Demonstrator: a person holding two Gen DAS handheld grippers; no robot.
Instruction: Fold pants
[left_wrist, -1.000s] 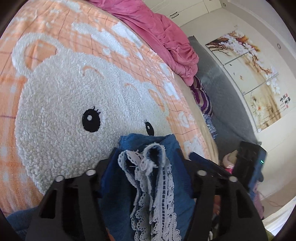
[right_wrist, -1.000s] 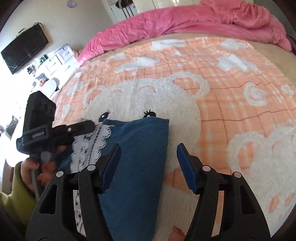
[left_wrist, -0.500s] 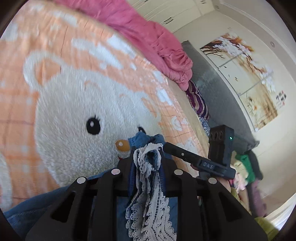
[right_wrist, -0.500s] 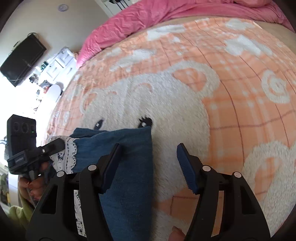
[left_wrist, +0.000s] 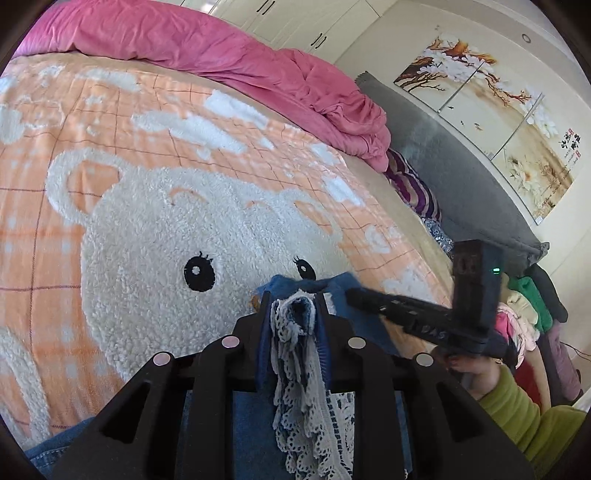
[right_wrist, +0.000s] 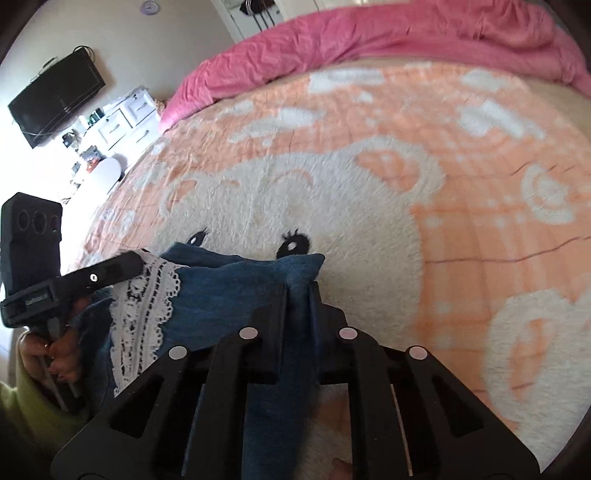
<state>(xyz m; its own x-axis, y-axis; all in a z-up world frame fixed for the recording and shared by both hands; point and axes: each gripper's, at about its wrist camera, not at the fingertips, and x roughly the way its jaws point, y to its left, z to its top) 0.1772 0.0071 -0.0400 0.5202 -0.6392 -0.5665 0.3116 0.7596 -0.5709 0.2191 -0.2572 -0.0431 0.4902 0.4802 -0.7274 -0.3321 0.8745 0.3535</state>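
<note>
A second ago my right gripper (right_wrist: 298, 291) stood wide open over the blue cloth; now it has closed down, and the plain denim corner of the pants (right_wrist: 236, 288) is pinched between its jaws with almost no gap left. My left gripper (left_wrist: 293, 314) had the lace-trimmed hem (left_wrist: 306, 387) sitting loosely between open jaws a second ago and closed on it half a second back; it stays clamped there, the white lace and blue cloth bunched in the narrow slot and spilling back toward the camera.

So both ends of this edge of the pants are now in my grasp, where before only one was. I take that to mean the gripping step is finished and the fold itself can begin: the held edge can be lifted and carried over the rest of the garment.

Taking the bear's face (left_wrist: 207, 236) on the orange blanket (left_wrist: 74, 122) as landmark: the pants lie just below the bear's eyes, their far edge touching the lower rim of the face and partly covering the nose, with the rest of the cloth running back toward me. My right gripper holds the corner just under the bear's eye on its own side, and my left gripper holds the lace end just below and between the two eyes. The pink duvet (right_wrist: 369, 40) is heaped well beyond the bear's ears, at the far edge of the bed.

The lace is bunched unevenly, so I judge it could slip or drag crooked when I lift.
</note>
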